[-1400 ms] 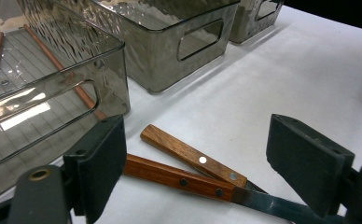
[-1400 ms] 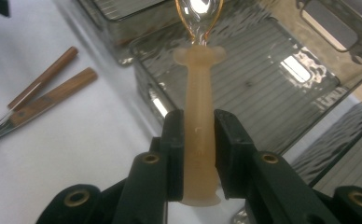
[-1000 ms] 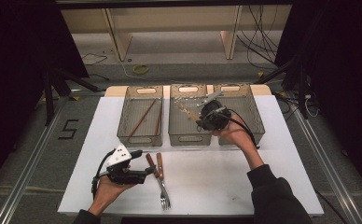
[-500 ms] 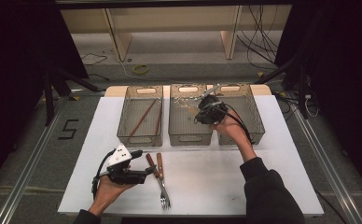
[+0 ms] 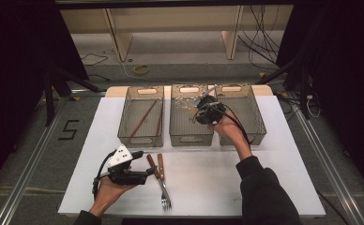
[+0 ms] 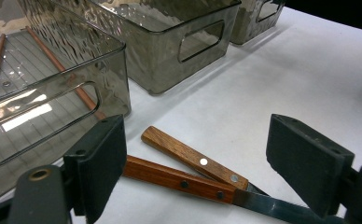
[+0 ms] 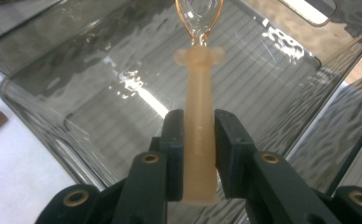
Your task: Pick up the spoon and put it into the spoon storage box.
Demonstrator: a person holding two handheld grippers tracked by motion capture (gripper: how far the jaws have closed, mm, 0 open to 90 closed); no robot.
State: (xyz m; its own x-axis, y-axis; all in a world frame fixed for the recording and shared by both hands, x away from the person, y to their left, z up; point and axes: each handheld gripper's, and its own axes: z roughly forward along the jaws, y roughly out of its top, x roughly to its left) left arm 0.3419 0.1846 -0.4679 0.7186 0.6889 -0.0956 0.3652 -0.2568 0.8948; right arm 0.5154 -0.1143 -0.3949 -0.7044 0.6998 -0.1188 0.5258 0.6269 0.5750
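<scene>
My left gripper (image 5: 145,175) rests low near me, jaws spread wide and level. My right gripper (image 5: 203,104) reaches forward with arm outstretched, jaws clamped narrowly.

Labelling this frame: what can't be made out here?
- Whisk head: right gripper view, cut off by the top edge.
- Whisk in the high view: hidden behind the right gripper.
- Fork tines: left gripper view, cut off by the bottom edge.
- Sticks in the left bin: too small to identify.
</scene>
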